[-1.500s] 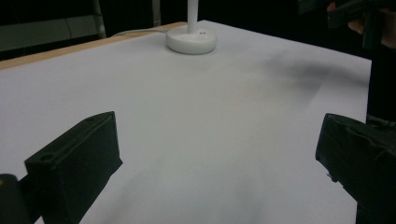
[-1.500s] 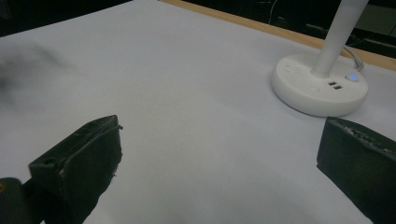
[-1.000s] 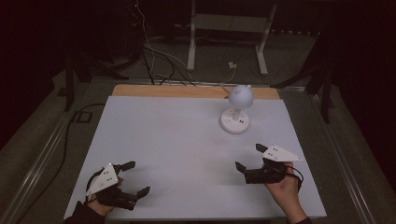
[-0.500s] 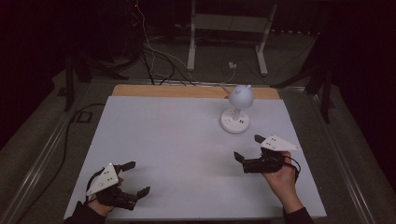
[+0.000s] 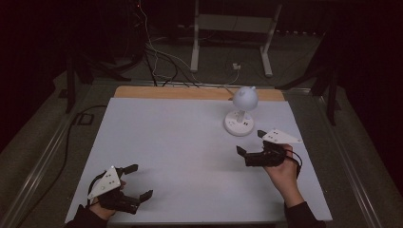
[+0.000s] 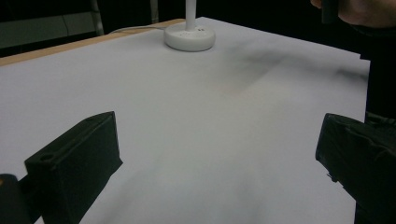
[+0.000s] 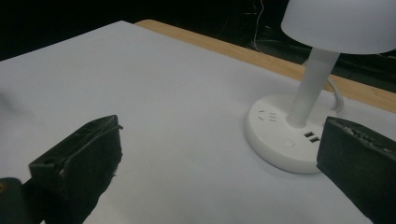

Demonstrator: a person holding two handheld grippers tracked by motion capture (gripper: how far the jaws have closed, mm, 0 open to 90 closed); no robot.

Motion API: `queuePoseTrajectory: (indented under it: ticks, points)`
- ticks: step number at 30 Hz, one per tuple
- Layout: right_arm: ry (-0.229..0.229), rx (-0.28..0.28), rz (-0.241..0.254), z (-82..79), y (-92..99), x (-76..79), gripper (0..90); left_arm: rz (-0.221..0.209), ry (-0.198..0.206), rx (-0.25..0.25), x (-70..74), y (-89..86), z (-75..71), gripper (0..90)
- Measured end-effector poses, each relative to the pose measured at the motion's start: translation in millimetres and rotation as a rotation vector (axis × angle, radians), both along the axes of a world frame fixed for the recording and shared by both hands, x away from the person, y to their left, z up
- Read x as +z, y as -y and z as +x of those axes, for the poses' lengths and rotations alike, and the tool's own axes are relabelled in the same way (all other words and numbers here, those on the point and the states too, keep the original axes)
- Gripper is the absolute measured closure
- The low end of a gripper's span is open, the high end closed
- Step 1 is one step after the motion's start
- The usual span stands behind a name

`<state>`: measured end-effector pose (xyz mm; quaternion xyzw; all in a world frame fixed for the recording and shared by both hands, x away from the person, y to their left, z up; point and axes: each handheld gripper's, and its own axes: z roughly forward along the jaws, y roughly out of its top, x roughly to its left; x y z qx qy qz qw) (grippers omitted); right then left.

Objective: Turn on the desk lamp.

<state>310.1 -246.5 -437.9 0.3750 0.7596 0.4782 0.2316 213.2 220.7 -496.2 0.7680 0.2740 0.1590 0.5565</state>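
Dim room, dark beyond the pale tabletop point(image 5: 180, 137), which takes soft, even light from above. Faint blurred shadows lie on the sheet ahead of the left tool point(image 6: 219, 163). Its black jaws look soft and out of focus up close. The white lamp point(image 7: 322, 70) ahead of the right tool point(image 7: 219, 168) is unlit, without glare.

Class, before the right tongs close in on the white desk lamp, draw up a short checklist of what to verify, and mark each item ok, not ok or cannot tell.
1. Right tongs open wide enough: ok, jaws spread apart.
2. Lamp upright on the table: ok.
3. Path from right tongs to the lamp base free of other things: ok.
4. Left tongs out of the way: ok, at the near left corner, open.
5. Lamp cable slack enough: cannot tell.
6. Lamp switched on: not ok, the shade looks unlit.
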Motion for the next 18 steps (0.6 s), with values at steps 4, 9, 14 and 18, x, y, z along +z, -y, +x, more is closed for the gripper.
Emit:
queuePoseTrajectory:
  ticks: [4,9,14,18]
  points:
    - [-0.004,-0.008,0.003,7.2,-0.6,-0.5,0.0,-0.004,-0.001,0.000,0.2,0.0,0.3,0.4]
    - [-0.009,-0.019,0.000,16.8,-2.9,-2.5,0.0,-0.003,0.000,0.001,0.2,-0.1,0.3,0.4]
    - [-0.015,-0.036,0.003,26.1,-3.7,-3.5,0.5,-0.002,0.000,0.000,0.3,-0.4,0.0,0.4]
    - [-0.021,-0.050,0.003,34.1,-4.5,-5.0,2.0,-0.001,-0.001,0.000,0.2,-0.6,0.1,0.4]
